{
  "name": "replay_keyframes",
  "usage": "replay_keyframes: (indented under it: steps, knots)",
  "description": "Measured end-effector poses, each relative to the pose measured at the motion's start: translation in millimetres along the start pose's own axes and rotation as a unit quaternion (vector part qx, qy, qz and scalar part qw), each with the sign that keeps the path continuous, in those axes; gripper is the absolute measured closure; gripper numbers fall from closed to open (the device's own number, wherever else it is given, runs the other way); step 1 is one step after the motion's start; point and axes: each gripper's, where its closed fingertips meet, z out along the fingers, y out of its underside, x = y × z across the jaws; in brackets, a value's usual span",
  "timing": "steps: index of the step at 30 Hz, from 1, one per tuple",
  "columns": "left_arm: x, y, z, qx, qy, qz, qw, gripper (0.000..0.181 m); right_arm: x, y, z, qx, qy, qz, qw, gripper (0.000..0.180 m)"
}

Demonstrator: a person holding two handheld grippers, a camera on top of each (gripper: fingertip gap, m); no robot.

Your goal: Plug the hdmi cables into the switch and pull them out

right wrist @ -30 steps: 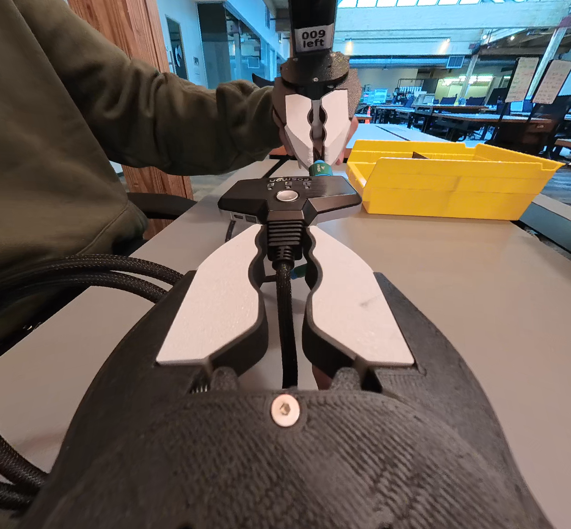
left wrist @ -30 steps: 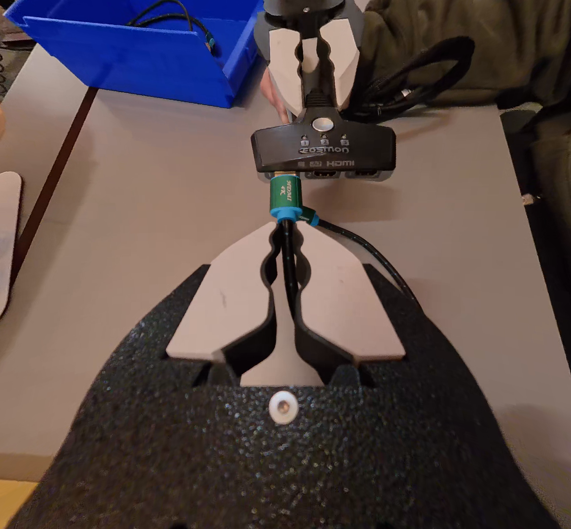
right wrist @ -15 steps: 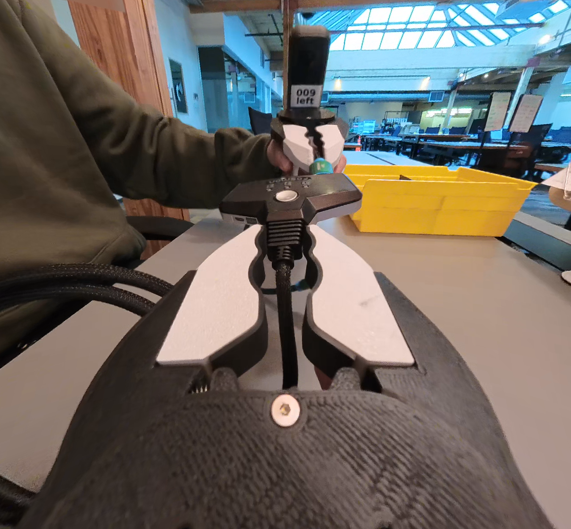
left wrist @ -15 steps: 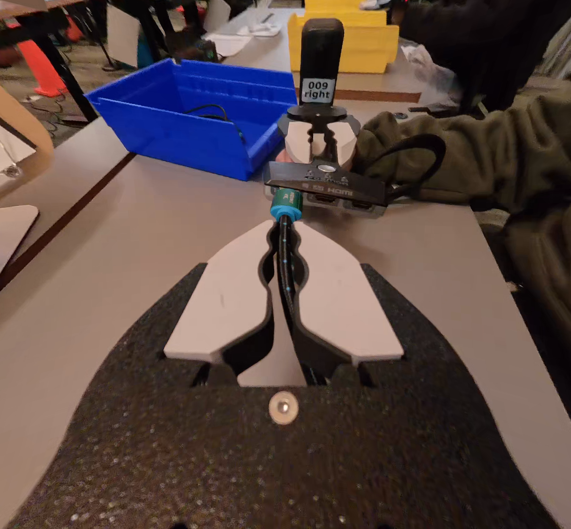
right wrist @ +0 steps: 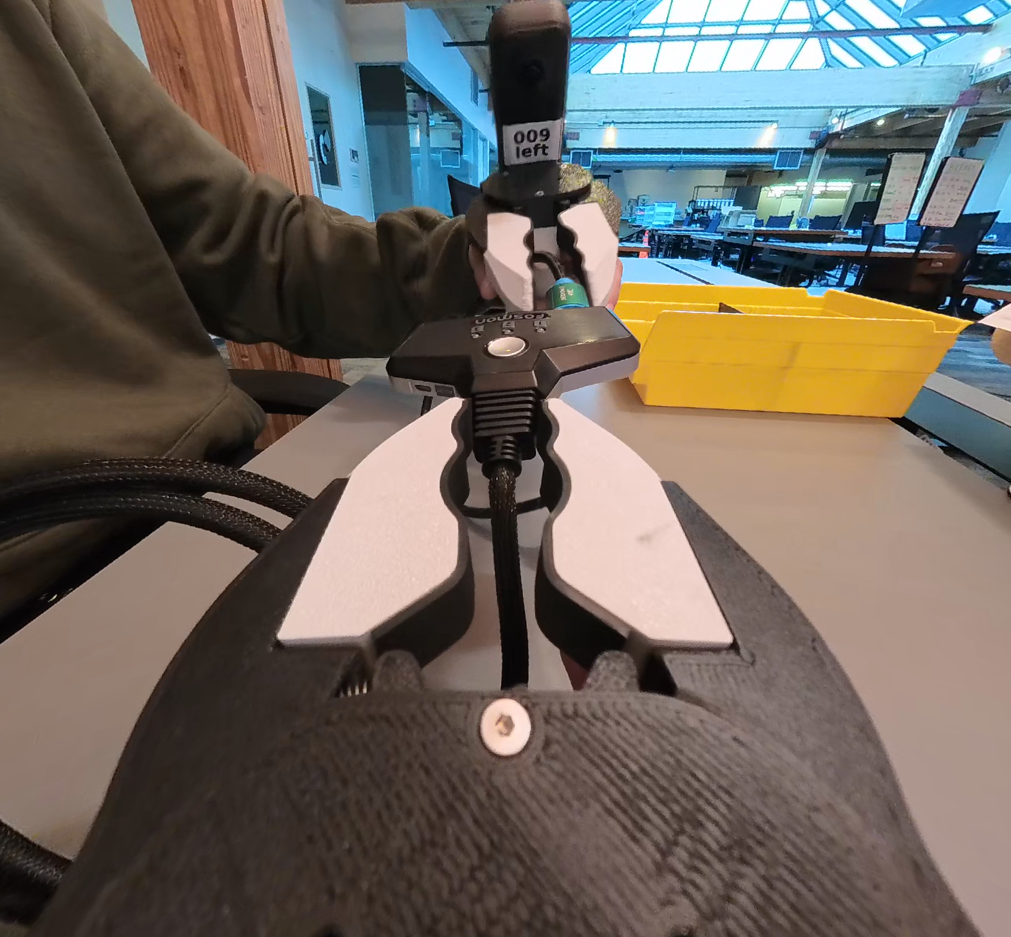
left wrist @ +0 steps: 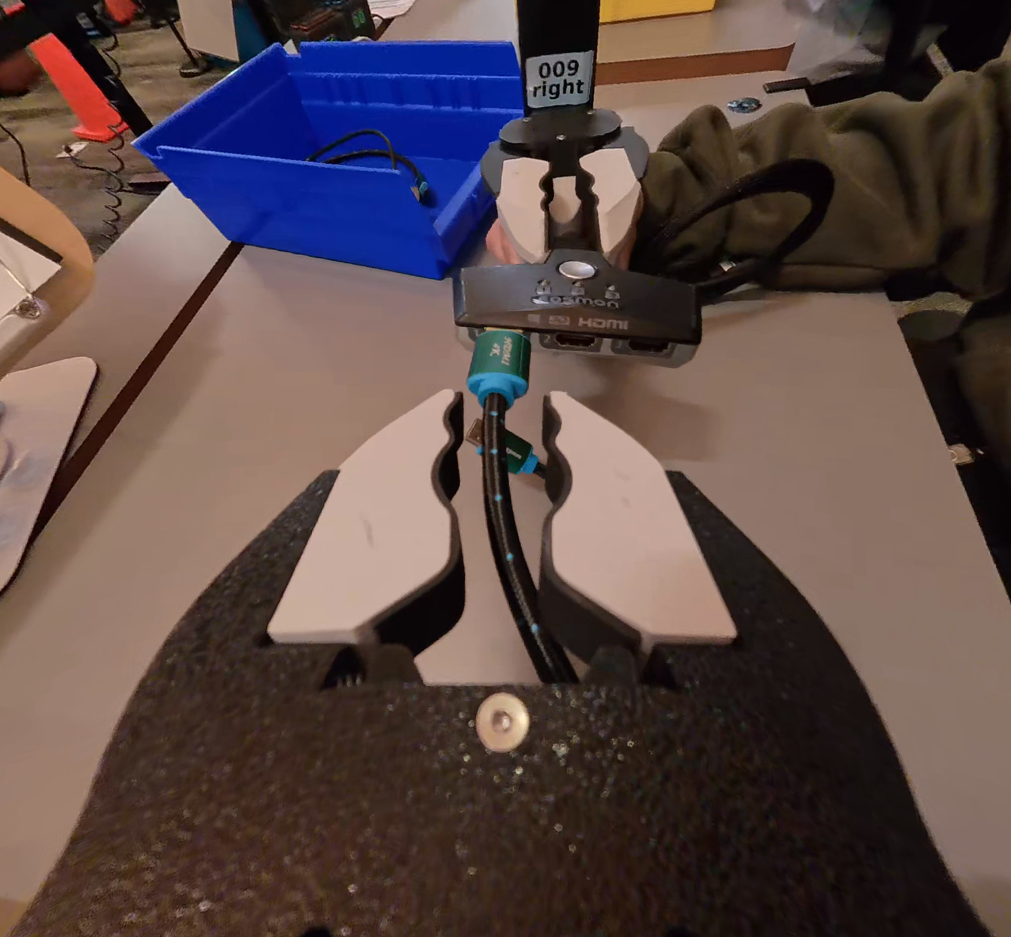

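Left wrist view. Left gripper: released, jaws standing apart on either side of the black braided HDMI cable with blue flecks, not touching it. Green metal plug with blue collar: seated in the leftmost port of the black wedge-shaped HDMI switch; middle and right ports vacant. Second green plug, the loose end of a cable: lying on the grey tabletop between the jaws, unplugged. Right gripper: beyond the switch, closed at its rear. Blue plastic bin: behind, another thin black cable inside. Olive sleeve: at right.

Progress, as judged: one insertion made; further insertions into two vacant ports and all withdrawals outstanding.

Change from half a second earlier: left jaws then pinched on the cable just behind the plug, now parted; switch then raised and tilted, now lower and close to the tabletop.

Right wrist view. Right gripper: clenched on the ribbed black strain relief of the switch's own thick braided lead. Switch body just ahead of the fingertips. Left gripper opposite, jaws apart around the green plug. Yellow plastic bin: on the table to the right.

Change: opposite jaws visibly wider than before; grip on the strain relief unchanged.
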Motion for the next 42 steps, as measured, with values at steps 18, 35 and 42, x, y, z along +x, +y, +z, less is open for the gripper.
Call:
replay_keyframes:
  steps: [18, 35, 42]
  knots:
    - [-10, -1, 3, -0.081, -0.037, 0.072, 0.993, 0.161, 3, 8, 5, -0.031, 0.015, -0.002, 0.999, 0.157]
    - [-12, 7, 12, -0.06, -0.03, 0.031, 0.997, 0.161, 4, 3, 2, -0.012, 0.013, 0.008, 1.0, 0.157]
    - [-24, -21, -1, 0.025, -0.093, 0.03, 0.995, 0.143, 6, -6, -5, 0.026, 0.017, 0.014, 0.999, 0.157]
